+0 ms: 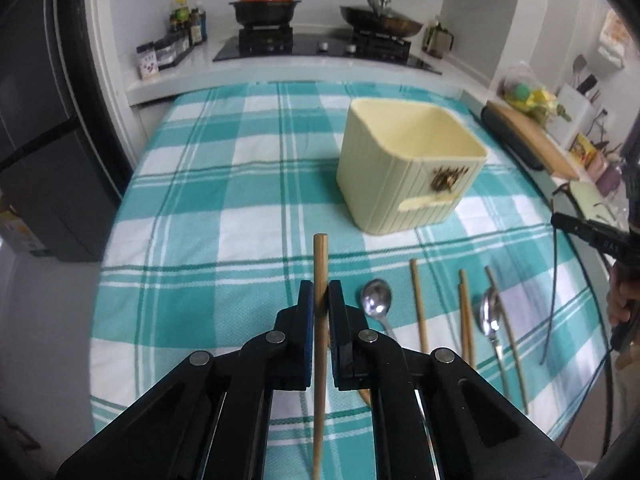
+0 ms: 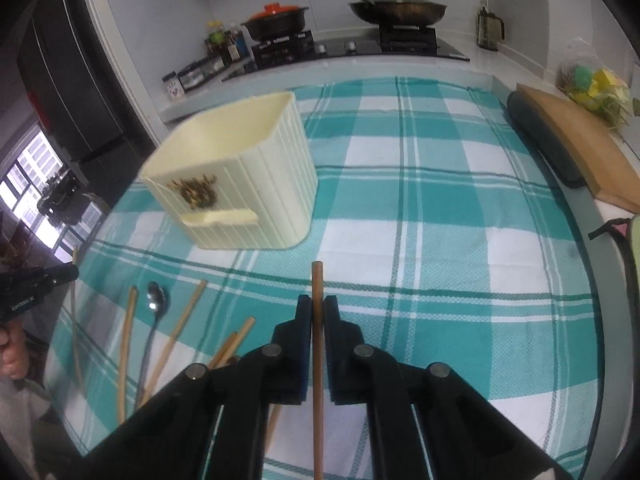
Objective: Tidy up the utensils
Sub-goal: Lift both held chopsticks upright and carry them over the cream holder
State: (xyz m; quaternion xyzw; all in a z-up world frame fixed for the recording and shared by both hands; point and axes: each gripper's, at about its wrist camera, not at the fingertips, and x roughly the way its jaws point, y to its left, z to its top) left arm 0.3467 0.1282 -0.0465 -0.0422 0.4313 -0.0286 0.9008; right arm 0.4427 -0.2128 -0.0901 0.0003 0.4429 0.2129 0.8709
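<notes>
Two grippers clenched, one chopstick each | left gripper point(image 1: 320, 296) chopstick point(image 1: 320, 264), right gripper point(image 2: 317, 312) chopstick point(image 2: 317, 292), above desk point(image 2: 440, 220) | holder point(image 1: 412, 168) far | risk: thin sticks pivot, miss holder opening

On the tablecloth point(image 1: 224, 184), the holder point(image 1: 412, 168) stands behind the spoons point(image 1: 376, 300) and chopsticks point(image 1: 418, 304).
</notes>
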